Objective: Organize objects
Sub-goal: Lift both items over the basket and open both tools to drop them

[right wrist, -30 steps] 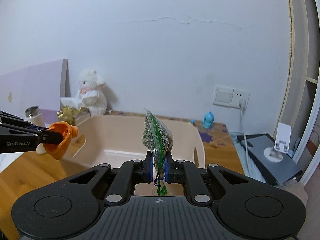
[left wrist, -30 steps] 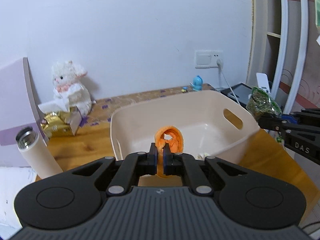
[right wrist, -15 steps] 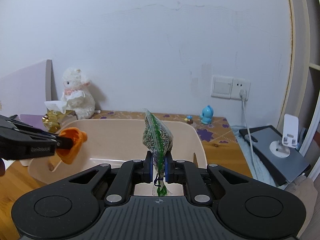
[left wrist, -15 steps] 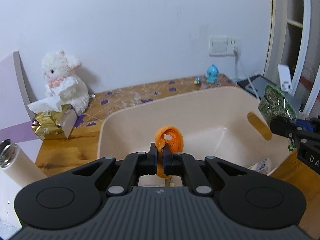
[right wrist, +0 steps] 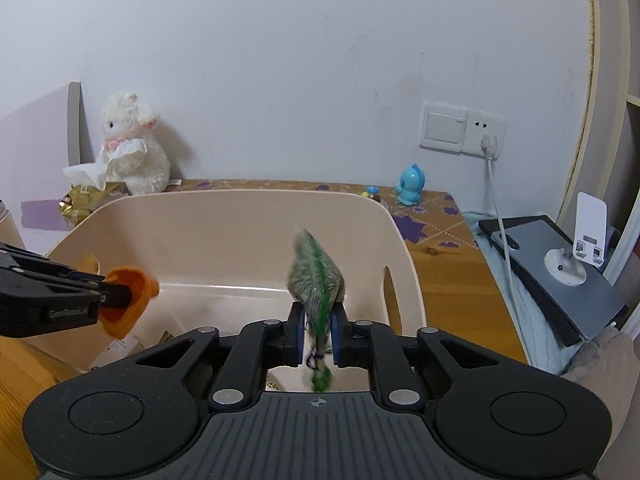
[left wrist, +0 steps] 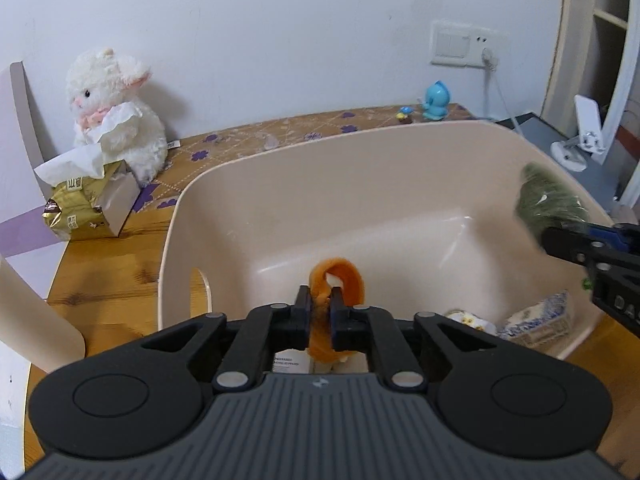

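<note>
Two packets point(left wrist: 536, 322) in bin point(left wrist: 360, 168), plush lamb point(left wrist: 116, 112) behind

— What's different from a second ago?

— Both grippers have come in over the beige tub point(left wrist: 280, 184). The left gripper point(left wrist: 319, 312), with its orange fabric piece point(left wrist: 340, 280), was short of the near rim; now it hangs inside, low above the floor.

— And the other side?

— The right gripper point(right wrist: 316, 334) was beside the tub's right wall. Its green-striped bag of pellets point(right wrist: 316, 276) now sits over the tub's right end, blurred with motion.
</note>
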A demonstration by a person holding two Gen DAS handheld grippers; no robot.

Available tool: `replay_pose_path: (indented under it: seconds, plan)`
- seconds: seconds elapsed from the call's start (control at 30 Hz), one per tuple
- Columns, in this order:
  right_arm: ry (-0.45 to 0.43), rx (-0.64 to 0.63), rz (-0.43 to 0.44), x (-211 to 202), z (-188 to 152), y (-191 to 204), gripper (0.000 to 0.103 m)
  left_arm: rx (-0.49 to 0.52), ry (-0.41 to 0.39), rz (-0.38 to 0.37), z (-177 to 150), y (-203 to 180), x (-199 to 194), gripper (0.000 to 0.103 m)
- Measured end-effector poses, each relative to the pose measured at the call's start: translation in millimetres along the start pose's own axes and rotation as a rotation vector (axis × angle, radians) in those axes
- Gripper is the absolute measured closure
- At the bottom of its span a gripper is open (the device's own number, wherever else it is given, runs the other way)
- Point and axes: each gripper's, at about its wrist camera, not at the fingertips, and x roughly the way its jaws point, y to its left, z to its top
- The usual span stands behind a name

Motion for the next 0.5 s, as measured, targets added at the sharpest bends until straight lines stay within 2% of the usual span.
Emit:
replay_pose_path:
  seconds: [0.03, 0.1, 0.17, 0.2, 0.27, 0.5]
  plan:
    - [-0.009, 0.000, 0.004, -3, 0, 0, 0.072, -0.005, -0.006, -0.006, 1, 1, -5, 0.078]
    - [-0.037, -0.006, 0.008, -14, 1, 0, 0.061, -0.021, -0.025, -0.016, 2, 3, -16, 0.046]
    - [-0.063, -0.020, 0.004, -25, 3, 1, 0.056, -0.024, -0.048, -0.019, 3, 4, -28, 0.035]
    - [-0.078, -0.025, 0.005, -32, 4, 1, 0.052, -0.015, -0.055, -0.017, 4, 4, -33, 0.031]
    - [-0.102, -0.033, 0.007, -45, 3, 3, 0.044, -0.001, -0.068, -0.007, 4, 3, -45, 0.031]
    - [-0.134, -0.054, 0.009, -88, -4, 10, 0.035, 0.003, -0.106, -0.015, -6, 2, -88, 0.024]
